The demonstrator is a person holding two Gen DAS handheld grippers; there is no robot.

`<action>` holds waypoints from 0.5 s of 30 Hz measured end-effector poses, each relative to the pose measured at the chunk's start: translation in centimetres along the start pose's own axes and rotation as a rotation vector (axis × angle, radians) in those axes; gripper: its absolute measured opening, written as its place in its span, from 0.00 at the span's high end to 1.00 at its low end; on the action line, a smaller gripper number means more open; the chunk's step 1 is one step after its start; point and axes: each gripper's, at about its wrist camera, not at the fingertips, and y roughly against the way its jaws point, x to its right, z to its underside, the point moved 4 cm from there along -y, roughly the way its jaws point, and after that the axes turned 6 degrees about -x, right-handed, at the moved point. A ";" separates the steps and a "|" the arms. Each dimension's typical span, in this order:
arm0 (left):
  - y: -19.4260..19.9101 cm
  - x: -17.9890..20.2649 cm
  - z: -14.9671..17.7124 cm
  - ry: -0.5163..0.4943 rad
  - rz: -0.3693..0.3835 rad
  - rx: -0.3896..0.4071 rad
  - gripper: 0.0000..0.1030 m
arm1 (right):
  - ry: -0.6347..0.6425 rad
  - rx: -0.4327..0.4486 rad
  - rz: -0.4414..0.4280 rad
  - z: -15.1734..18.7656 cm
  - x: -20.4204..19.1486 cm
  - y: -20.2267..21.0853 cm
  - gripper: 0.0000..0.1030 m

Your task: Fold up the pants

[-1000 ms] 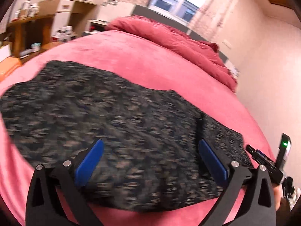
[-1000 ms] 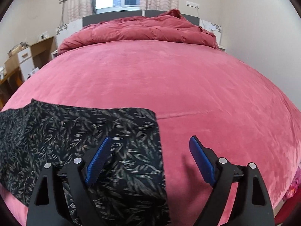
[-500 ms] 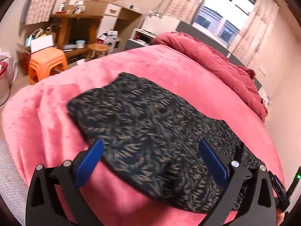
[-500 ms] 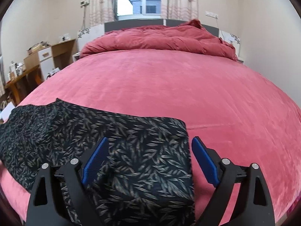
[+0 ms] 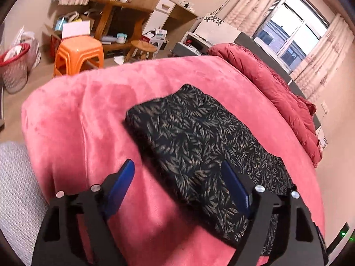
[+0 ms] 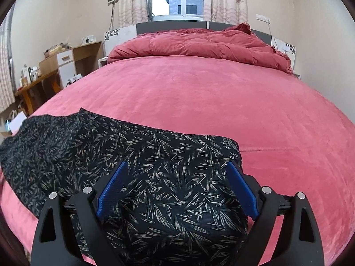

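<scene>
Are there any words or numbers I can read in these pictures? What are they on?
None can be read.
Boxes by the desk: printing too small and blurred.
Bottles on the desk: labels too small.
Pants: only a leaf pattern, no words.

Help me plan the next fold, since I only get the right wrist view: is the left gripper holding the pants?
Observer: No. The left gripper is open and grips nothing; it straddles one long edge of the pants.
Operator: How does the pants' left end look?
Observer: It has a square end and lies flat on the pink blanket.
Operator: What is beyond that bed edge?
Observer: An orange stool stands on the floor there.
</scene>
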 end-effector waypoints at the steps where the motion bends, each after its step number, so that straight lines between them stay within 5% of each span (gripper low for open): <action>1: -0.2 0.1 0.1 -0.003 0.002 -0.018 0.24 | -0.008 -0.001 -0.004 0.0 0.1 0.0 0.14; 9: -3.5 -0.1 -1.0 0.040 0.029 -0.084 0.26 | -0.041 -0.013 -0.016 0.1 0.2 -0.4 0.14; 15: -5.3 0.0 -2.2 0.052 0.050 -0.050 0.19 | -0.022 -0.027 -0.006 0.3 -0.3 -0.8 0.14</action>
